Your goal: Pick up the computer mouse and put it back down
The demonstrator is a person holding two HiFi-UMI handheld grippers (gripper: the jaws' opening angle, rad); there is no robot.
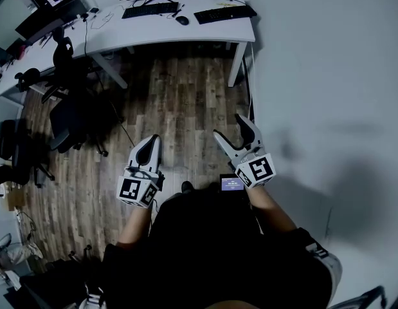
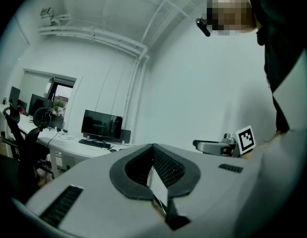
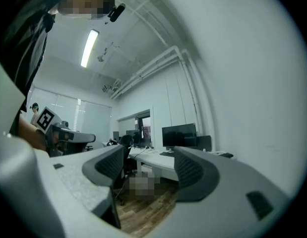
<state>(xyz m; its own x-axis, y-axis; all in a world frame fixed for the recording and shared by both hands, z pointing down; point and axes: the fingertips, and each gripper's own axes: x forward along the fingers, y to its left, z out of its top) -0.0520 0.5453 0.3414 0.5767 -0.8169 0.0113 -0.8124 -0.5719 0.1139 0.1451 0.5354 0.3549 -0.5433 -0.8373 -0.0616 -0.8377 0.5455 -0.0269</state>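
Note:
The computer mouse (image 1: 182, 20) is a small dark shape on the white desk (image 1: 186, 34) at the far end of the room, between two black keyboards. In the left gripper view the mouse (image 2: 112, 150) shows as a tiny dark spot beside a keyboard (image 2: 95, 143), under a monitor (image 2: 102, 125). Both grippers are held level at waist height, well short of the desk. My left gripper (image 1: 149, 141) (image 2: 153, 155) is shut with nothing in it. My right gripper (image 1: 228, 125) (image 3: 151, 168) stands open and empty, and the desk (image 3: 154, 161) shows beyond its jaws.
Black office chairs (image 1: 73, 118) stand on the wooden floor (image 1: 179, 108) to the left. A white wall (image 1: 327, 108) runs along the right. A second keyboard (image 1: 224, 13) lies at the desk's right end. A small lit screen (image 1: 232, 184) sits at the person's waist.

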